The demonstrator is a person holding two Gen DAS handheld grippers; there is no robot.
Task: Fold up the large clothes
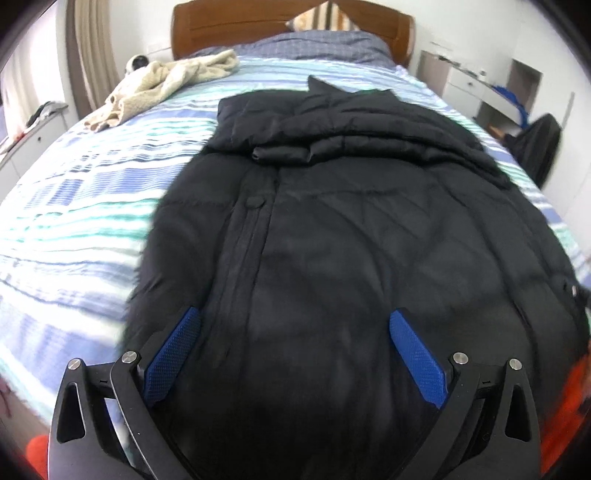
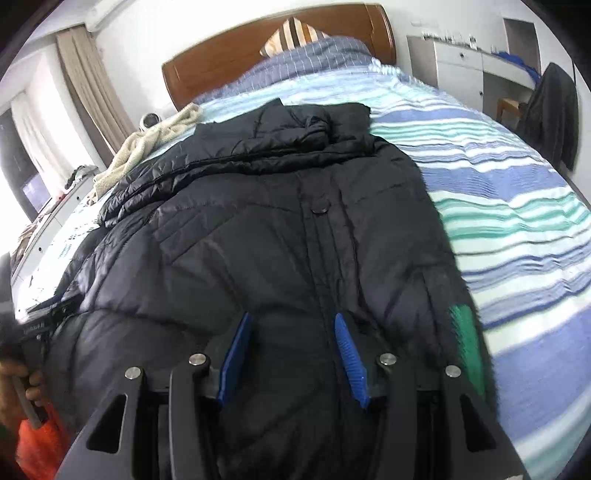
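A large black puffer jacket (image 1: pixel 332 221) lies front up along the striped bed, hood end toward the headboard, with both sleeves folded across its chest. It also fills the right wrist view (image 2: pixel 258 240). My left gripper (image 1: pixel 295 325) is wide open above the jacket's hem end, blue pads (image 1: pixel 173 354) apart, holding nothing. My right gripper (image 2: pixel 291 332) is open, its pads narrower apart, over the zipper line near the hem, holding nothing.
The bed has a blue, green and white striped cover (image 1: pixel 74 206). A cream fleece garment (image 1: pixel 166 81) lies at the far left near the wooden headboard (image 1: pixel 229 26). A white dresser (image 2: pixel 461 70) and a dark coat (image 2: pixel 554 107) stand right of the bed.
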